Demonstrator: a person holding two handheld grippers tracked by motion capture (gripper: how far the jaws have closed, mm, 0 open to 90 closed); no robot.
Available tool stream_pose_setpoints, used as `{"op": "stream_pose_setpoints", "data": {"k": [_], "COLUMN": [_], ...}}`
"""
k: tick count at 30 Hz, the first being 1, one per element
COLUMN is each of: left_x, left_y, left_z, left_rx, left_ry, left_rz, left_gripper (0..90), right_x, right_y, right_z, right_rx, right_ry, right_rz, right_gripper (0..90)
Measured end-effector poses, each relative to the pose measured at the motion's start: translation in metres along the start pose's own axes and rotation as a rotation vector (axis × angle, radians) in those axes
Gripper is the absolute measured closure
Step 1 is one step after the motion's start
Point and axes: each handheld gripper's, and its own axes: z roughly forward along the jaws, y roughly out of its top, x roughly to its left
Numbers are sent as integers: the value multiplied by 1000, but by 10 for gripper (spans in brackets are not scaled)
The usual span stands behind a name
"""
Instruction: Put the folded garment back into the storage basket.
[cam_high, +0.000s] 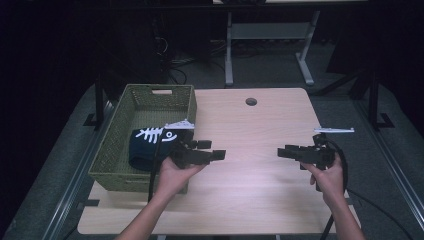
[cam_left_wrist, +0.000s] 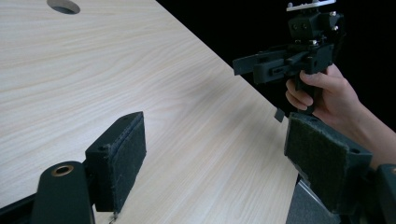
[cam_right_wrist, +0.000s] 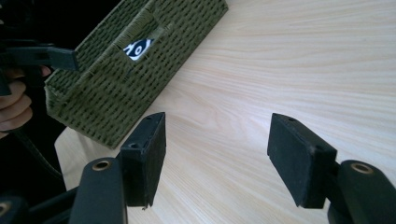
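A lab or studio set up for recording: a pale wood table (cam_high: 260, 115) with a cable hole (cam_high: 251, 101) stands on grey carpet (cam_high: 280, 70), black curtains hang at both sides, and desk legs (cam_high: 229, 50) and loose cables (cam_high: 175, 65) fill the upper frame.

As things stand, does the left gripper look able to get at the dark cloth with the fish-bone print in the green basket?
Probably yes. The left gripper is open and empty just beside the basket, whose top is uncovered, and the cloth lies at its near end.
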Motion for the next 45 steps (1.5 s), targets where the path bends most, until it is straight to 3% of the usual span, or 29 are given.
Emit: {"op": "stream_pose_setpoints", "data": {"k": [13,20,26,33,36,43,45], "left_x": [-15,-16,-18,-21,-21,-24,-24], "left_y": [-14,-24,-35,-52,-60,-75,-81], "left_z": [14,23,29,31,30,26,25], "left_rx": [4,15,32,29,22,29,38], "left_ry": [-27,-40,-29,-49,-71,-69,-61], "left_rz": [23,26,57,82,73,106,118], "left_gripper": [206,207,206,208,210,209,209], "right_x": [-5,-9,-13,-13,-13,-9,-6], "right_y": [-18,-29,-39,-55,-62,-78,-83], "right_z": [-15,-24,-32,-41,-44,-49,-49], "right_rx": [2,4,-11,-7,-8,-2,1], "right_ry": [-38,-58,-72,-107,-120,-145,-176], "right_rz": [-9,-10,-6,-19,-28,-47,-63], "right_gripper": [367,364,359,346,342,330,329]}}
